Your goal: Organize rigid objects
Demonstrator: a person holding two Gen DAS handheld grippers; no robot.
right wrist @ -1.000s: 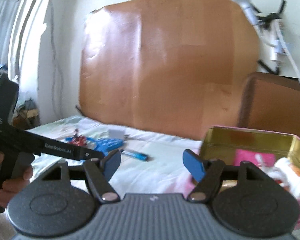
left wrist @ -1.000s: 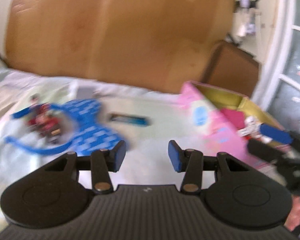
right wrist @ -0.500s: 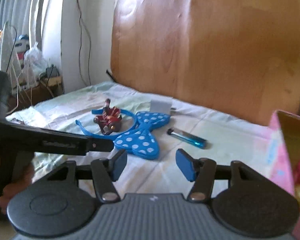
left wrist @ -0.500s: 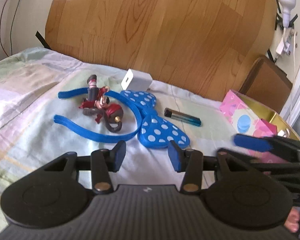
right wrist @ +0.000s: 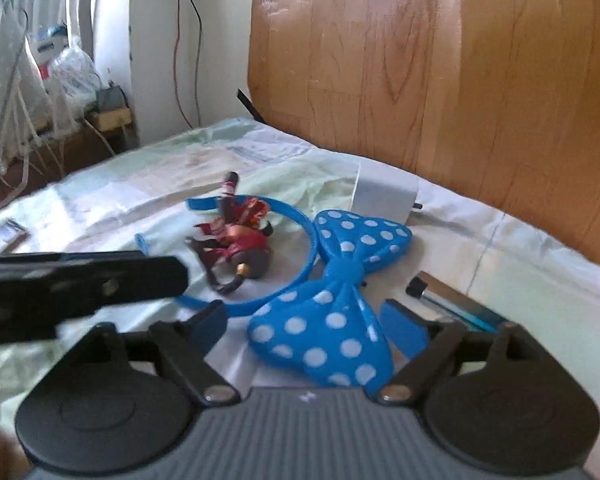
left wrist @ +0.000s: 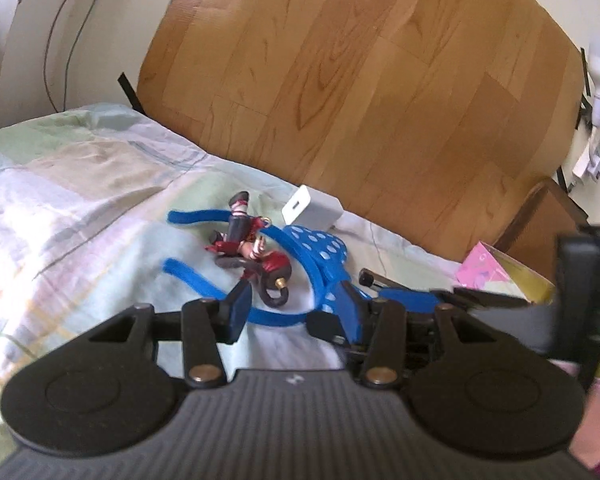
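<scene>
**On the bed: four items still loose, the tin only part filled**

On the pale patchwork bedsheet [left wrist: 80, 208], close to the wood-grain headboard [left wrist: 380, 100], the objects still to be sorted lie in one cluster. A blue headband [right wrist: 300, 236] with a big polka-dot bow [right wrist: 340, 300] curves around a small red-and-black figurine [right wrist: 240, 244], which lies on its side inside the band's arc. Just behind the bow sits a white USB charger block [left wrist: 314, 210], and just to the bow's right lies a blue lighter [right wrist: 456, 300].

The pink tin box [left wrist: 496, 272] stands at the right edge of the left wrist view, well apart from the cluster; its contents cannot be seen here.

The right gripper [right wrist: 304, 330] hangs low over the bow with its jaws opening wide, the lower lobe of the bow between the pads but not pressed by them. The left gripper [left wrist: 292, 308] hovers short of the headband, jaws partly parted and holding nothing.

By my reading nothing in this cluster has been put away. All four pieces remain to be lifted and carried to the tin, and the bowed headband looks to be the first candidate.
</scene>
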